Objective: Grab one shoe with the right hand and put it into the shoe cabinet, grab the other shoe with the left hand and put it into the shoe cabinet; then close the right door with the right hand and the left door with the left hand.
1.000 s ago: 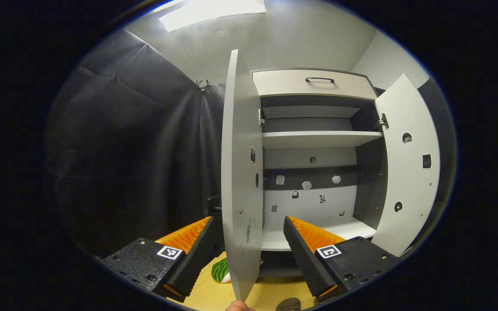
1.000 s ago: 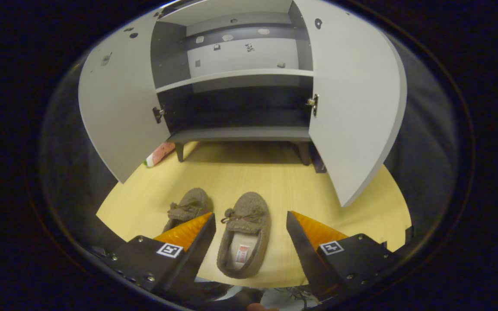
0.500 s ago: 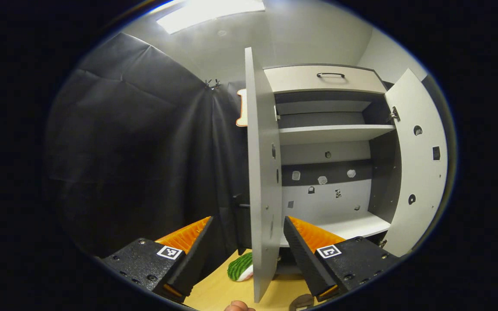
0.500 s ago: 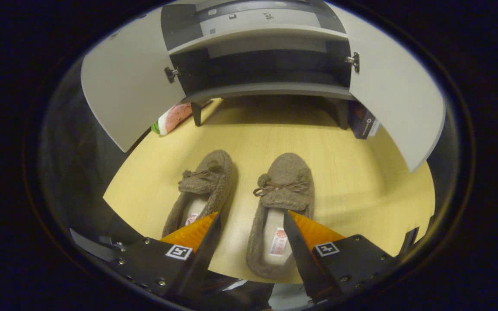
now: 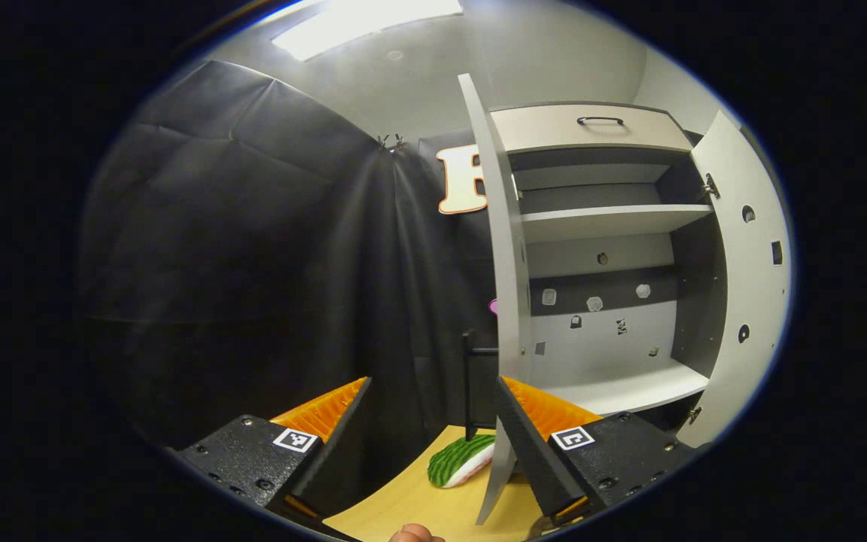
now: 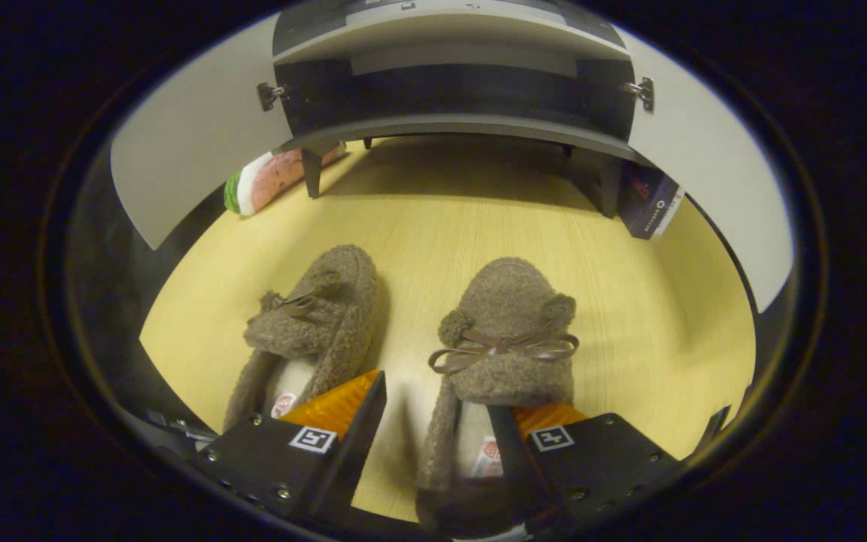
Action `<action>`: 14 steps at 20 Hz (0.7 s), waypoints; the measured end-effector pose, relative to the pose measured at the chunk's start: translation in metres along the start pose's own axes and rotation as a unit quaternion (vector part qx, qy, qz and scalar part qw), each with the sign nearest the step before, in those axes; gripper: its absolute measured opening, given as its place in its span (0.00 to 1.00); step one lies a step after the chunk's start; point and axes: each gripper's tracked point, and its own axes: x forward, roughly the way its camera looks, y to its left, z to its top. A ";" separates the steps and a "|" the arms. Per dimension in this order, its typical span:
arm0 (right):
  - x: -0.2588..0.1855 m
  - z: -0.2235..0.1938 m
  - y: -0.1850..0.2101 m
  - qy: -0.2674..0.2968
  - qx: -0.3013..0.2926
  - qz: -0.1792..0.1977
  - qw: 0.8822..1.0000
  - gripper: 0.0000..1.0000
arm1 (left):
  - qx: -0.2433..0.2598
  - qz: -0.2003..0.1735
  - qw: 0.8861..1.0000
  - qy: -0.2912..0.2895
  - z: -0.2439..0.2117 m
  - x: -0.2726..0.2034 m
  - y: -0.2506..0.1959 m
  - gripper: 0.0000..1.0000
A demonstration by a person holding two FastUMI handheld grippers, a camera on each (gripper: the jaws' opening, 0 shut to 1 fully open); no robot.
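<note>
1. Below my right gripper (image 6: 437, 444), on the yellow desk (image 6: 629, 301), two fuzzy brown slippers lie side by side, toes toward the shoe cabinet (image 6: 448, 90). My right fingers are spread wide, with the side wall of the right slipper (image 6: 505, 331) between them near the heel: one finger is over the insole, the other on the desk between the pair. Neither presses yet.
2. I judge this slipper light and soft; its plush collar will squash, so I would pinch the side wall with one finger inside the opening. The thin ribbon bow is no place to hold.
3. Beside it, the left slipper (image 6: 313, 324) lies a little apart, its toe angled slightly away; it waits for my other hand.
4. Up at door height, my left gripper (image 5: 430, 429) hangs with fingers wide and empty, facing the edge of the left door (image 5: 505, 301). Both doors stand open, and the shelves I can see are bare, so either shoe should go in unhindered.
</note>
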 end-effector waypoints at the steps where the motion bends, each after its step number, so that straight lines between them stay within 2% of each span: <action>1: 0.007 0.000 -0.006 -0.004 -0.004 -0.015 1.000 0.79 | 0.001 0.004 1.000 0.000 -0.001 0.001 0.003 0.97; 2: 0.007 0.001 -0.007 -0.005 -0.005 -0.019 1.000 0.68 | 0.001 0.007 1.000 0.001 -0.001 0.002 0.006 0.97; 3: 0.011 0.001 -0.008 -0.006 -0.008 -0.022 1.000 0.62 | 0.000 0.010 1.000 0.002 -0.003 0.003 0.009 0.97; 4: 0.011 -0.002 -0.018 -0.007 -0.021 -0.052 0.998 0.60 | -0.001 0.011 1.000 0.002 -0.004 0.005 0.010 0.97; 6: 0.005 0.004 -0.019 -0.008 -0.018 -0.053 0.998 0.21 | -0.005 0.012 1.000 0.004 -0.006 0.006 0.010 0.97; 7: 0.008 0.003 -0.018 -0.006 -0.027 -0.049 0.998 0.21 | -0.007 0.011 1.000 0.005 -0.007 0.006 0.010 0.97; 9: 0.011 0.006 -0.017 -0.007 -0.029 -0.056 0.998 0.02 | -0.008 0.011 1.000 0.008 -0.010 0.007 0.011 0.97; 12: 0.003 0.017 -0.022 -0.032 -0.034 -0.072 0.996 0.01 | -0.009 0.010 1.000 0.009 -0.011 0.008 0.012 0.97; 14: -0.007 0.035 -0.021 -0.058 -0.035 -0.070 0.995 0.01 | -0.011 0.010 1.000 0.008 -0.010 0.009 0.011 0.97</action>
